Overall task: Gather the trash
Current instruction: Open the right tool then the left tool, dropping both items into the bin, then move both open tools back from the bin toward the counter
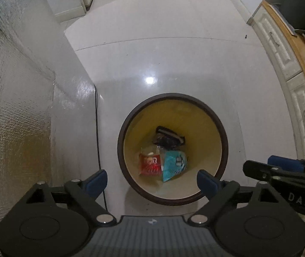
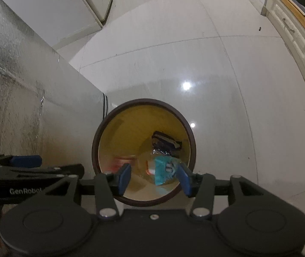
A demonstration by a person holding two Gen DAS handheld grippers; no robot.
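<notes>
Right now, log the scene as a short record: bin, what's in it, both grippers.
bin: round, dark rim, yellow inside, standing on the white floor
contents: red wrapper, teal wrapper, black item, all at the bottom
left gripper: open, empty, above the bin's near edge
right gripper: open, empty, above the bin's near edge
beside bin: silver-foil wall on the left

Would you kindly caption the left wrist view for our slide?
Open left gripper above a bin holding red, teal and black wrappers.
</notes>
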